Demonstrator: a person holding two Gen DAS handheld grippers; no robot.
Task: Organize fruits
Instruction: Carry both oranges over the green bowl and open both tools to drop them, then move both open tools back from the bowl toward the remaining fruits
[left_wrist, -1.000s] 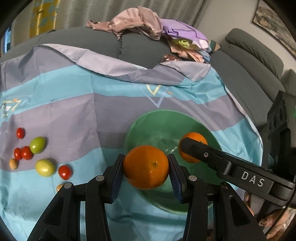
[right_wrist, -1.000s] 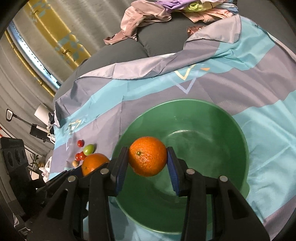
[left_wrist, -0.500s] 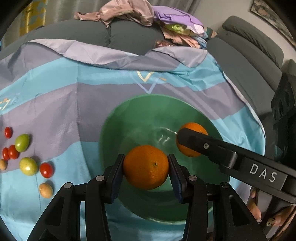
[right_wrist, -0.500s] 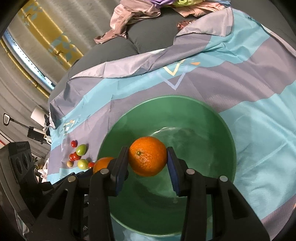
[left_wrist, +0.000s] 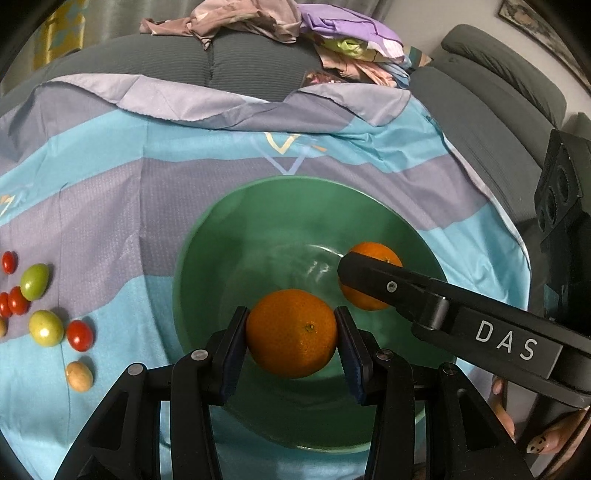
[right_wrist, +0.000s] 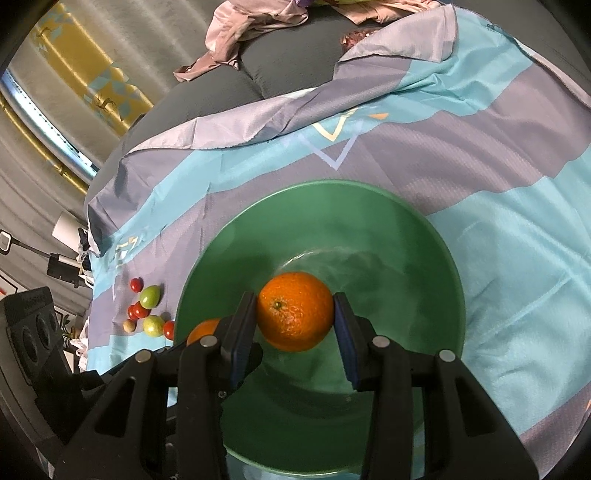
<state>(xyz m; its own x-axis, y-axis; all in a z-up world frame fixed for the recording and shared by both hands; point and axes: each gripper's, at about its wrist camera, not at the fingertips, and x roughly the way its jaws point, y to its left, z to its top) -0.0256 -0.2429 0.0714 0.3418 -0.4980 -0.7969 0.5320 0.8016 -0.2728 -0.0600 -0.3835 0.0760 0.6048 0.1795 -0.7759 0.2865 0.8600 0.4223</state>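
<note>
A green bowl (left_wrist: 406, 229) lies on a blue and purple striped cloth (left_wrist: 110, 177). My left gripper (left_wrist: 291, 338) is shut on an orange (left_wrist: 291, 332) and holds it over the bowl's near side. My right gripper (right_wrist: 295, 314) is shut on a second orange (right_wrist: 295, 310) and holds it over the middle of the bowl (right_wrist: 436, 258). The right gripper's orange also shows in the left wrist view (left_wrist: 373, 251), behind its black finger. The left gripper's orange shows in the right wrist view (right_wrist: 205, 330) at the bowl's left rim.
Several small red, green and tan fruits (left_wrist: 40, 314) lie on the cloth left of the bowl, also in the right wrist view (right_wrist: 147, 314). A pile of clothes (left_wrist: 288, 26) sits on the grey sofa behind. A sofa arm (left_wrist: 498, 96) rises at the right.
Both grippers have moved forward over the bowl with their oranges. The small fruits have shifted toward the left edge of the left wrist view.
</note>
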